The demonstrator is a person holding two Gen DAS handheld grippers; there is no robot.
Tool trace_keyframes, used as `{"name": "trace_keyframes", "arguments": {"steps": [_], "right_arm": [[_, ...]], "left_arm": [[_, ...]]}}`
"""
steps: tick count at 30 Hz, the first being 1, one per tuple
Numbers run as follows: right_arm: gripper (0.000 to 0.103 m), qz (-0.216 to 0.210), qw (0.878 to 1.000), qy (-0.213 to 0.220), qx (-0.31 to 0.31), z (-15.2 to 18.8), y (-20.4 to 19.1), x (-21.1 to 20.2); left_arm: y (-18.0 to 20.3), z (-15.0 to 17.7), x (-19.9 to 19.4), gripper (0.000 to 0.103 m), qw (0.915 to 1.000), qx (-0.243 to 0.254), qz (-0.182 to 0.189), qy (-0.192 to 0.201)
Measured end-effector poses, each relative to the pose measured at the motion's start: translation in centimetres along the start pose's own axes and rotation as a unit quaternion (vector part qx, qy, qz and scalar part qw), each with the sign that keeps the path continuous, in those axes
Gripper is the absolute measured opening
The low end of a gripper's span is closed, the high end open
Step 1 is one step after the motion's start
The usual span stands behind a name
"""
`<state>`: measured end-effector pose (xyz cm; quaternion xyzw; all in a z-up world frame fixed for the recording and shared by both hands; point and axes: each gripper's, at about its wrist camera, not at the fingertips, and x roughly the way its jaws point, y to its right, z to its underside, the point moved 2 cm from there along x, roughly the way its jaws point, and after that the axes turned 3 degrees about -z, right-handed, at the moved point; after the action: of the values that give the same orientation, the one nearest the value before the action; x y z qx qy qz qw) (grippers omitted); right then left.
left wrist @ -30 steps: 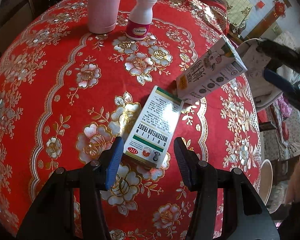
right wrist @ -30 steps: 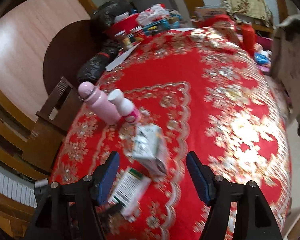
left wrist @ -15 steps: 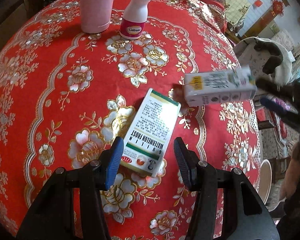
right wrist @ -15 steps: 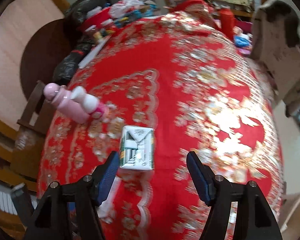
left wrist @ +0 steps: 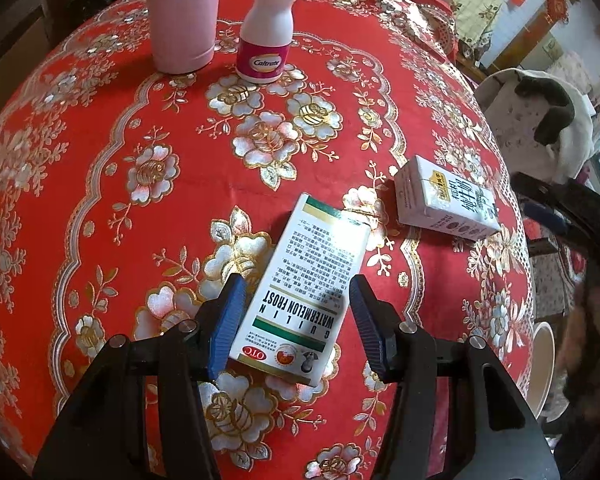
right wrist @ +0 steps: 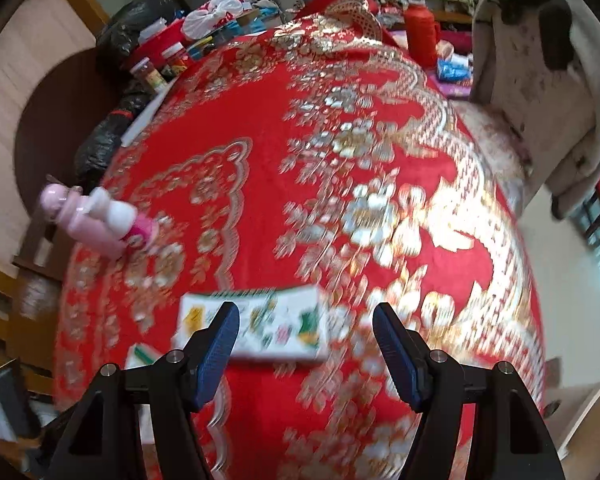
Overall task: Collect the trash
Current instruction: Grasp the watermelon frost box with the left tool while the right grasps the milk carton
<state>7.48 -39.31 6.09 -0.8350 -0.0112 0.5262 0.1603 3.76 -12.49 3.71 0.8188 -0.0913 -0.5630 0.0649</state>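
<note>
A white and green medicine box (left wrist: 300,300) lies flat on the red floral tablecloth (left wrist: 140,140). My left gripper (left wrist: 298,330) is open, with its near end between the fingers, not gripped. A white milk carton (left wrist: 446,200) lies on its side to the right of it. In the blurred right wrist view the carton (right wrist: 260,326) lies just ahead of my open right gripper (right wrist: 306,344). The right gripper also shows at the right edge of the left wrist view (left wrist: 556,212).
A pink bottle (left wrist: 182,16) and a white Caltrate bottle (left wrist: 268,28) stand at the far side. Clutter and black bags (right wrist: 140,40) sit at the table's far edge. A draped chair (right wrist: 540,60) stands on the right. A white bin rim (left wrist: 542,364) shows below the table edge.
The milk carton, tilted up a second ago, has tipped over and now lies flat on the cloth. The right gripper has pulled back from it. The left gripper moved slightly closer around the medicine box.
</note>
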Motion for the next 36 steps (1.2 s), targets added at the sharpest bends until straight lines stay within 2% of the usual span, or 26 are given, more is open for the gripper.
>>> {"name": "trace_keyframes", "arguments": {"steps": [2, 4, 8, 10, 13, 17, 25, 31, 36], "right_arm": [[0.067, 0.027, 1.000, -0.006, -0.014, -1.0, 0.3, 1.3], [0.067, 0.040, 0.998, -0.033, -0.019, -1.6, 0.9, 3.0], [0.067, 0.028, 0.996, -0.076, -0.033, -0.4, 1.0, 4.4], [0.067, 0.009, 0.995, -0.093, -0.041, 1.5, 0.5, 3.8], [0.067, -0.021, 0.992, -0.111, -0.052, 4.4, -0.4, 2.8], [0.067, -0.031, 0.994, -0.090, -0.046, 6.2, -0.8, 1.4], [0.067, -0.056, 0.995, -0.076, -0.023, 6.6, -1.3, 0.5], [0.067, -0.061, 0.995, -0.071, -0.022, 6.1, -2.4, 0.5], [0.068, -0.061, 0.995, -0.073, -0.020, 5.9, -2.8, 0.9]], "left_arm": [[-0.2, 0.1, -0.1, 0.052, 1.0000, -0.003, 0.001, 0.000], [-0.4, 0.1, -0.1, 0.052, 1.0000, -0.008, 0.005, 0.000], [-0.8, 0.1, 0.1, 0.052, 0.9999, -0.011, 0.011, -0.006], [-0.7, -0.1, 0.3, 0.053, 0.9995, -0.010, 0.028, -0.010], [-0.3, -0.2, 0.3, 0.053, 0.9994, 0.004, 0.033, -0.008], [0.1, -0.3, 0.9, 0.053, 0.9994, 0.022, 0.024, -0.014], [1.5, -0.2, 1.4, 0.053, 0.9969, 0.069, 0.031, -0.024], [2.2, -0.2, 1.5, 0.053, 0.9964, 0.071, 0.041, -0.025], [2.5, -0.6, 2.2, 0.054, 0.9965, 0.073, 0.025, -0.031]]}}
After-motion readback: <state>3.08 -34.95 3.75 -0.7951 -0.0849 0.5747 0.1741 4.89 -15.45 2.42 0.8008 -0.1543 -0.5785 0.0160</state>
